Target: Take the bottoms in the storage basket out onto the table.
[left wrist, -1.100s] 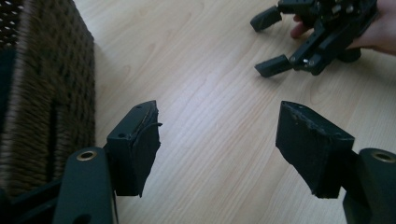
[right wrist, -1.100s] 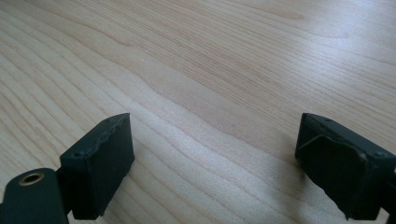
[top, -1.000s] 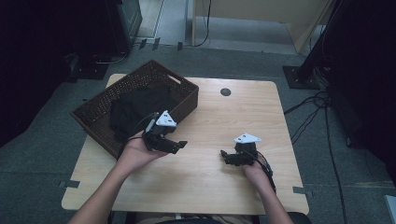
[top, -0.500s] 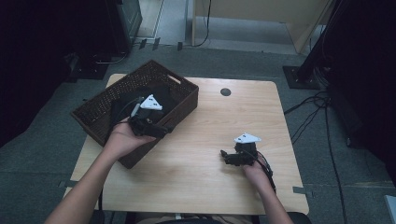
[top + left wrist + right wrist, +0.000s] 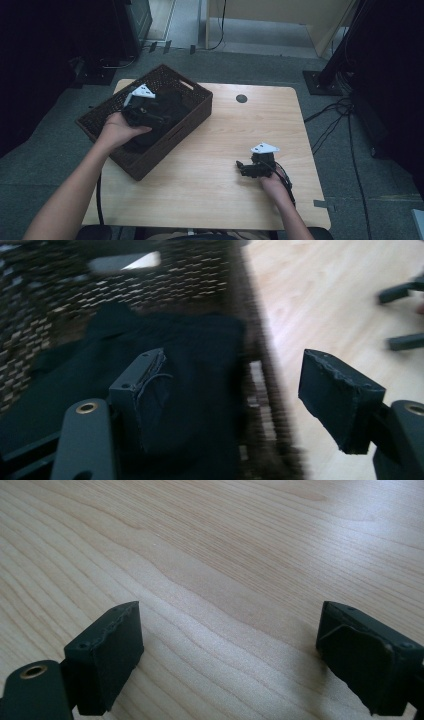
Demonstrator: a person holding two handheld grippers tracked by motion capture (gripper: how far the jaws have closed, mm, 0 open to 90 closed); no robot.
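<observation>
Black cloth, soft and crumpled (image 5: 161,114), lying inside dark brown woven wicker basket (image 5: 192,115), heaped toward basket's middle and far side; in left gripper view same black cloth (image 5: 195,370) spread across basket floor, woven wall (image 5: 45,300) behind it with a cut-out handle slot at top. Left gripper (image 5: 150,112) held over basket interior, just above cloth, jaws spread wide, nothing pinched; contact with cloth unclear. In left gripper view left gripper (image 5: 235,405) straddling basket's near rim, one jaw over cloth, other jaw over bare tabletop; a few threads clinging to pad on cloth side. Slight blur in that view. Left hand (image 5: 117,131) wrapped round gripper body, forearm crossing basket's near corner. Basket sitting at left-rear part of light wooden table with rounded corners (image 5: 280,120), set at an angle to table edges. Right gripper (image 5: 239,167) well apart from basket, resting low at table's right-front area, jaws spread, nothing between them; in right gripper view right gripper (image 5: 227,650) showing plain wood grain between the two black pads. Small round dark grommet (image 5: 241,98) in tabletop near far edge. Grey carpeted floor (image 5: 350,200) around table.
</observation>
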